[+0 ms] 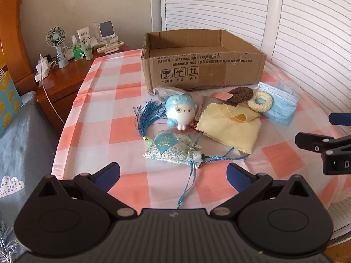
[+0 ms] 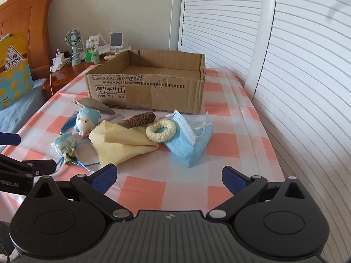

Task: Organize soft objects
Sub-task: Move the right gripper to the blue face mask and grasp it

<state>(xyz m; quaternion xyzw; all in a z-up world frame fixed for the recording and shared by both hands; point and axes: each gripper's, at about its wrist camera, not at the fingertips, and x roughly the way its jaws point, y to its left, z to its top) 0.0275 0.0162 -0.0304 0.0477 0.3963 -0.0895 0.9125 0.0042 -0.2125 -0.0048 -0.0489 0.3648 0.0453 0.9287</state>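
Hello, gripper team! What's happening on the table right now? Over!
Left gripper open, right gripper open, both empty. Soft things, like sachet and face mask, on tablecloth outside cardboard box. Nothing blocking the fingers.

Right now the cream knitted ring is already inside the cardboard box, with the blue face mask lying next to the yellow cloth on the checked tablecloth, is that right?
Not quite. The cream knitted ring is not in the cardboard box; it lies on the tablecloth, between the yellow cloth and the blue face mask. The right wrist view shows the box interior bare where visible. The rest holds.
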